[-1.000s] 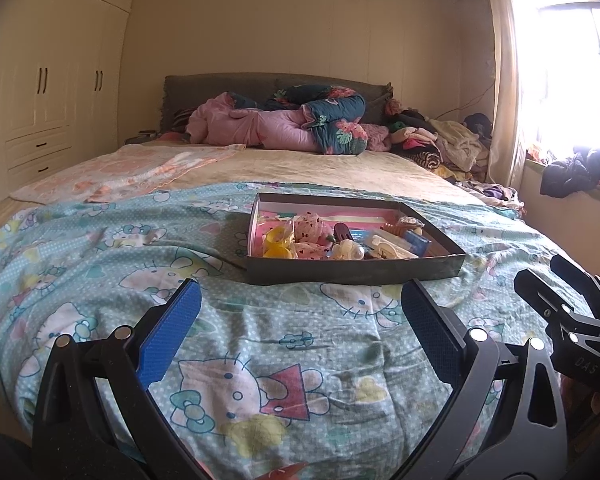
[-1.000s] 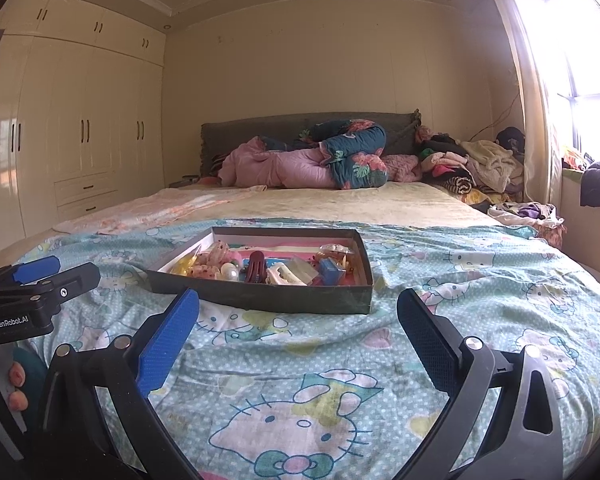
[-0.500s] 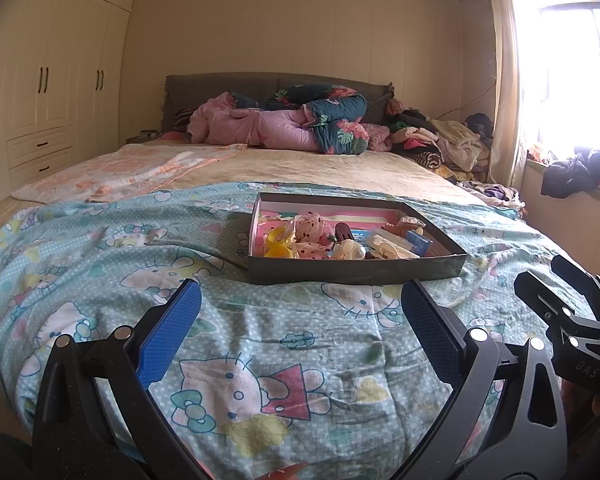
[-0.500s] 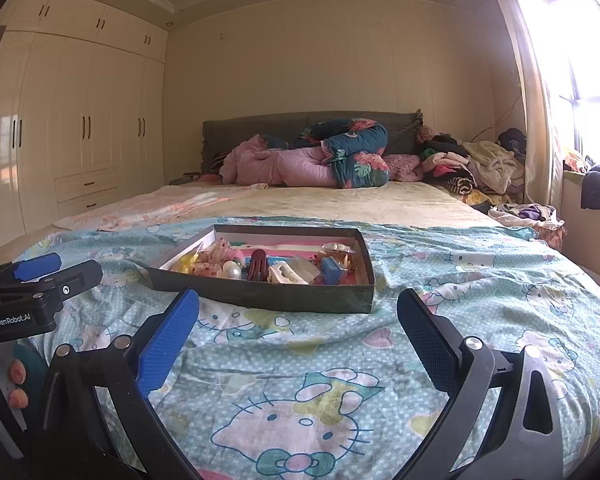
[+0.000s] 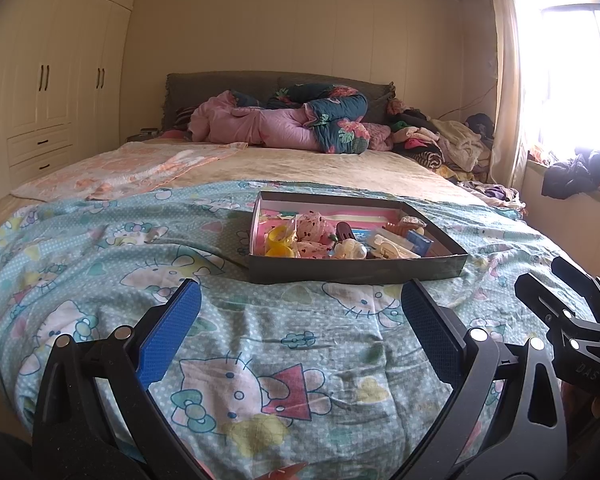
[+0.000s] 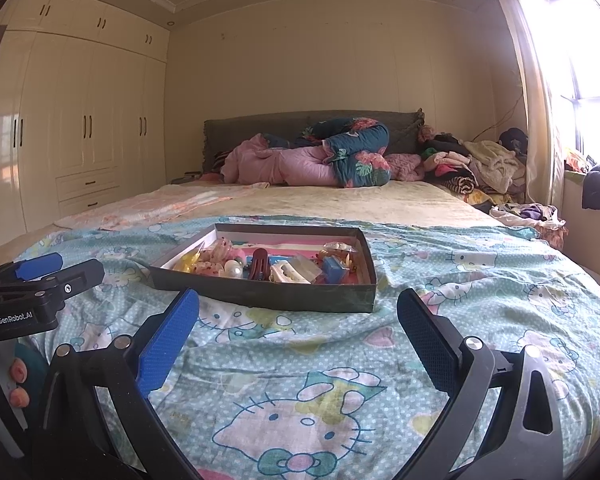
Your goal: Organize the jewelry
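Nearest, the left claw (image 5: 300,320) and the right claw (image 6: 298,320) both gape wide with nothing between their blue pads, hovering above the cartoon-cat bedspread (image 6: 460,280). Ahead of both, the dark shallow box (image 5: 356,270) rests on the bedspread, holding a jumble of jewelry (image 5: 340,238) and hair clips. Beyond, a rolled pink quilt (image 6: 292,164) lies against the headboard (image 6: 228,132).

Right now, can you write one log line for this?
left gripper: open, empty | right gripper: open, empty | box: on bed, untouched
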